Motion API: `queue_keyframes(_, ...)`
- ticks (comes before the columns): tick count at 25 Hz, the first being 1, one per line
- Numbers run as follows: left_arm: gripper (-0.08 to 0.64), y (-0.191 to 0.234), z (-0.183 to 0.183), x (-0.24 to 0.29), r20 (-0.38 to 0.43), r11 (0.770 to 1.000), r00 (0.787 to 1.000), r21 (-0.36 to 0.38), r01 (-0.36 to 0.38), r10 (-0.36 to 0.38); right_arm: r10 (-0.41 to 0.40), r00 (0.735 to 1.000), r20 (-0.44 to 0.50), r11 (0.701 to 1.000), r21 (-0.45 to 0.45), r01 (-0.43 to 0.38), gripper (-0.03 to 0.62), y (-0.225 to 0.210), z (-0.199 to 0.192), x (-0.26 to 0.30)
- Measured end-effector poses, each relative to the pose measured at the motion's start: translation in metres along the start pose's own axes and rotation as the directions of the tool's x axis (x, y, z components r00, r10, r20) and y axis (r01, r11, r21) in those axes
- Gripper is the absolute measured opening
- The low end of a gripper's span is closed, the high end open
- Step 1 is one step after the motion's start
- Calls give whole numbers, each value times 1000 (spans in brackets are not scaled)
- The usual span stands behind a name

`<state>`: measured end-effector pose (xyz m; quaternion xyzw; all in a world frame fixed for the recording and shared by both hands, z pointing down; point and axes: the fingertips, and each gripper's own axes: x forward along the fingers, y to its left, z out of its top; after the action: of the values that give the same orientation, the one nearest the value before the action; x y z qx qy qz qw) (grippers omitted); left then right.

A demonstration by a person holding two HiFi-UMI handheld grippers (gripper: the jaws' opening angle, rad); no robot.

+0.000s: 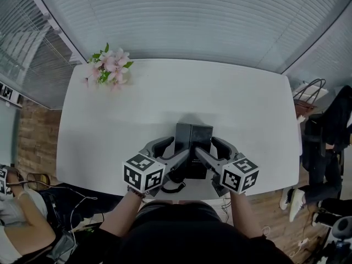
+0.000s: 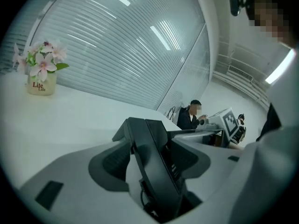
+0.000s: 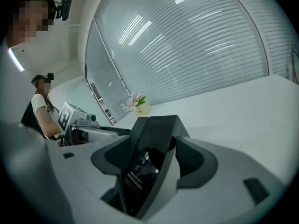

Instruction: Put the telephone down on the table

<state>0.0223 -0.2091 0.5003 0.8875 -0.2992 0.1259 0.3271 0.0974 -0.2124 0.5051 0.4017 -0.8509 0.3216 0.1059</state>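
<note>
Standing tilted between both pairs of fingers, the telephone (image 1: pixel 192 139) is at the table's (image 1: pixel 137 103) near edge, long axis running toward the far edge, top end past the fingertips. The left gripper's (image 2: pixel 149 136) fingers are spread wide around one side; the right gripper's (image 3: pixel 154 141) jaws are opening around the other. Far beyond the left fingertips, 1 pot (image 2: pixel 41 85) holds pink flowers (image 2: pixel 43 59).

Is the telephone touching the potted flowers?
Apart. Head view shows the telephone at the near edge, the potted flowers at the far corner, bare table between.
</note>
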Motion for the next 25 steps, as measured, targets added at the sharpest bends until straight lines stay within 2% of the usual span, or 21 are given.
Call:
queue_keyframes(5, 279, 0, 20, -6, 51, 999, 998, 46, -29, 27, -40, 998, 48, 995, -84, 44, 282, 3, 18, -5)
queue_keyframes(13, 278, -7, 51, -14, 146, 990, 988, 118, -73, 55, -22, 978, 208, 990, -134, 51, 264, 22, 65, -19)
queue_keyframes(20, 239, -14, 84, -22, 240, 979, 968, 167, -116, 73, -27, 952, 306, 983, -166, 82, 236, 34, 94, -31)
queue_keyframes(25, 192, -19, 98, -29, 301, 972, 949, 177, -151, 93, -39, 935, 353, 973, -199, 116, 207, 42, 110, -41)
